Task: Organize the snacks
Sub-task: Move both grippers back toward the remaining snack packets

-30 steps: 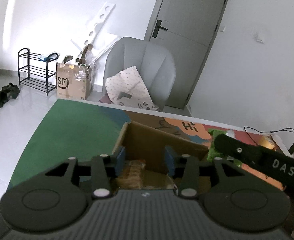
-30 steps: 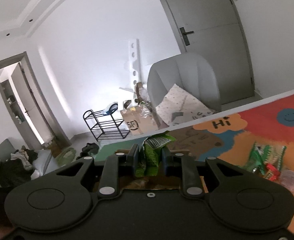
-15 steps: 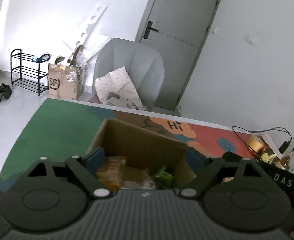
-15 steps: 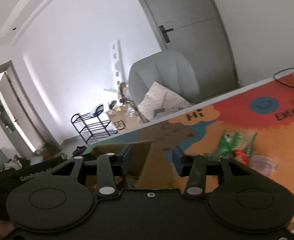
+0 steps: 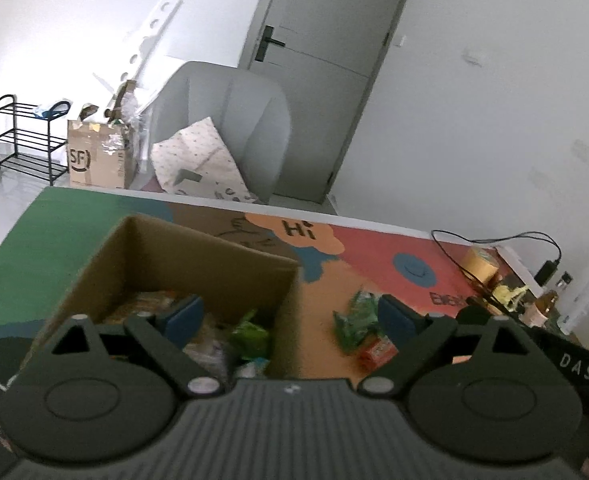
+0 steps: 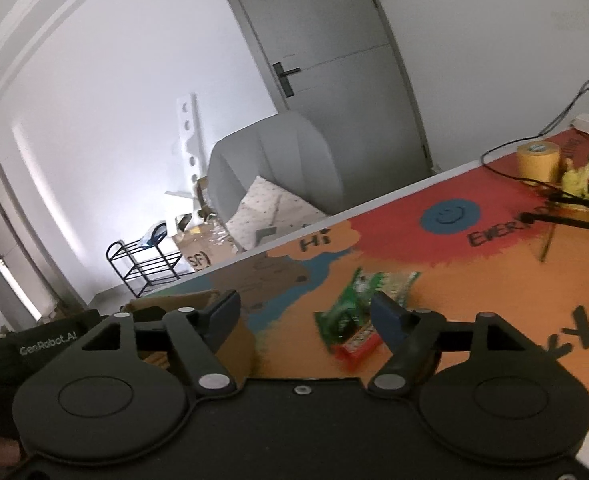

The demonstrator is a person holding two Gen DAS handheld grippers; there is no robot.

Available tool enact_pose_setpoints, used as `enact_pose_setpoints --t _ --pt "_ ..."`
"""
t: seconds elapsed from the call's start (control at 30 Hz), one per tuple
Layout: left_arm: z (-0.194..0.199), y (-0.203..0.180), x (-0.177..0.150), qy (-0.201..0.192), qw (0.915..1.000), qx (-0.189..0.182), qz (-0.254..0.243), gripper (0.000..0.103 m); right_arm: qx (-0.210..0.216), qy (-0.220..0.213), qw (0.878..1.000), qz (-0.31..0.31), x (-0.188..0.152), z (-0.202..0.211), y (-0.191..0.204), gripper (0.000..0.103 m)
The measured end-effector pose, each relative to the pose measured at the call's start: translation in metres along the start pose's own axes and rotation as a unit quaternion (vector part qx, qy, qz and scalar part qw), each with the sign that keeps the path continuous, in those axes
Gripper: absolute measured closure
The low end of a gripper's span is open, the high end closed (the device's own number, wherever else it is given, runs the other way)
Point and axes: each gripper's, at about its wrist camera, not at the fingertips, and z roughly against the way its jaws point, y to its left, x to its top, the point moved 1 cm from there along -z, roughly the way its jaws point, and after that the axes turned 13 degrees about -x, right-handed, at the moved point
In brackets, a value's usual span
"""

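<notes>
Sorting snacks: worktop (image 5: 54, 220), cardboard box (image 5: 198, 256), loose packets.
Box holds snacks, a green packet (image 5: 250, 334) among them; green snack bag (image 6: 358, 300) and red packet (image 6: 356, 346) lie beside it. Left gripper (image 5: 290, 316) and right gripper (image 6: 304, 310): fingers apart, opening, nothing clamped.

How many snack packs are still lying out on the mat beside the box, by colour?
Green packs: 1
Red packs: 1
Total: 2, lying together on the orange part of the mat, right of the cardboard box.
</notes>
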Motion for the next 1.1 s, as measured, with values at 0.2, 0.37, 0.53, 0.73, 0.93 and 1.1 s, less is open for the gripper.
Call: enact_pose_setpoints --t 0.2,0.37,0.53,0.73,0.93,1.1 --pt "-0.01 -0.022 -0.002 0.004 0.9998 -0.019 -0.007 0.007 -0.012 -0.003 1.0 -0.015 0.004 0.002 -0.024 0.022" --pt "-0.02 -0.038 -0.004 0.012 0.9996 -0.024 -0.012 0.007 -0.021 -0.002 0.999 -0.03 0.004 0.003 -0.045 0.022" --pt "-0.03 -0.052 -0.007 0.021 0.999 -0.031 -0.026 0.007 -0.029 0.0 0.999 -0.046 0.003 0.002 -0.066 0.022" --pt "-0.043 -0.064 -0.011 0.025 0.9986 -0.034 -0.032 0.009 -0.036 0.006 0.998 -0.057 0.002 -0.004 -0.082 0.022" --pt "-0.059 -0.073 -0.012 0.037 0.9979 -0.036 -0.039 0.025 -0.039 0.023 0.997 -0.064 -0.001 -0.018 -0.091 0.028" --pt "-0.077 -0.076 -0.017 0.057 0.9968 -0.039 -0.041 0.04 -0.036 0.037 0.997 -0.059 -0.003 -0.032 -0.092 0.03"
